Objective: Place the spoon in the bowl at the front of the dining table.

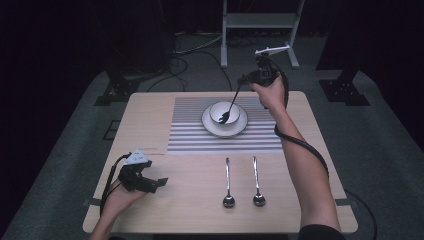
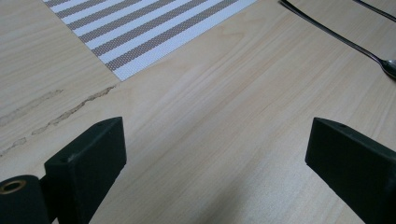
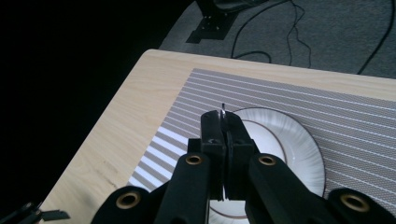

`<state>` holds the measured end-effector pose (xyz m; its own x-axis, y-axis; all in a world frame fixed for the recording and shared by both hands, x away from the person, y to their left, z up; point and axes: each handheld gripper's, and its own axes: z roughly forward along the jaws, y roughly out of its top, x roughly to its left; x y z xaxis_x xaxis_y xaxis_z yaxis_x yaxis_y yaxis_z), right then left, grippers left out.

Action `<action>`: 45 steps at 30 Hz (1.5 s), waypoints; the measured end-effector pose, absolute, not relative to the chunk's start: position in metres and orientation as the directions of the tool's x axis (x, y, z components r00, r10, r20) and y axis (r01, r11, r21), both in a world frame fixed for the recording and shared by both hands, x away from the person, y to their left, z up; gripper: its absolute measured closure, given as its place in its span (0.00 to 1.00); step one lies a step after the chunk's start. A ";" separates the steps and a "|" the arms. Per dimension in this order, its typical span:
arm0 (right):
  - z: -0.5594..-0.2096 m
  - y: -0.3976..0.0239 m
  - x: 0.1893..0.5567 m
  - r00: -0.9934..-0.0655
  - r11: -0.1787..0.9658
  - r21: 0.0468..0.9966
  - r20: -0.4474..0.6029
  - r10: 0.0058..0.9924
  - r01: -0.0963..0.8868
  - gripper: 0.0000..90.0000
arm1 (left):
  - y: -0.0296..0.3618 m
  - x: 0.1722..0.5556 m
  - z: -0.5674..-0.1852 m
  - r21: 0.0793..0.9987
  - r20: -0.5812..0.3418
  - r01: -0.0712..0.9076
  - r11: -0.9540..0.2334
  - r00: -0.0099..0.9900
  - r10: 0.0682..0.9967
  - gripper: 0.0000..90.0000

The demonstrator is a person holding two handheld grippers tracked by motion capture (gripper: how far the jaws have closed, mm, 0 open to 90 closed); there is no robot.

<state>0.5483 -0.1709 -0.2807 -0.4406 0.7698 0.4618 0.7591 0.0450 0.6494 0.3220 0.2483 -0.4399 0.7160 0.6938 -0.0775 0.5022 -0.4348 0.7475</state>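
The right tool [image 1: 248,80], upper right of the frame, grips a fork [image 1: 230,107] whose tines sit in the bowl [image 1: 223,112]. I think it should lower the fork slowly and let go only when it rests. The left tool [image 1: 157,183] waits open.

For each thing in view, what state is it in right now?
Black fork: held tilted, its head in the bowl.
White bowl: upright on the white plate.
Two silver metal spoons: lying flat on the wooden table.
Left gripper: jaws open.
Right gripper: jaws shut on the fork.
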 end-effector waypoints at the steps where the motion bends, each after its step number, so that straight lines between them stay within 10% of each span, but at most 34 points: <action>1: -0.282 -0.173 0.550 -0.428 0.038 0.649 0.455 0.780 0.760 0.98 | 0.248 0.322 -0.440 0.746 -0.078 0.503 -0.436 0.717 0.693 0.05; 45: -0.330 -0.165 0.572 -0.325 -0.002 0.633 0.401 0.856 0.774 0.98 | 0.248 0.322 -0.441 0.747 -0.076 0.498 -0.440 0.723 0.687 0.05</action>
<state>0.5720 -0.1651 -0.3295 -0.3253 0.8562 0.4014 0.7745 -0.0024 0.6326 0.3219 0.2480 -0.4405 0.7226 0.6871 -0.0764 0.4979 -0.4405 0.7471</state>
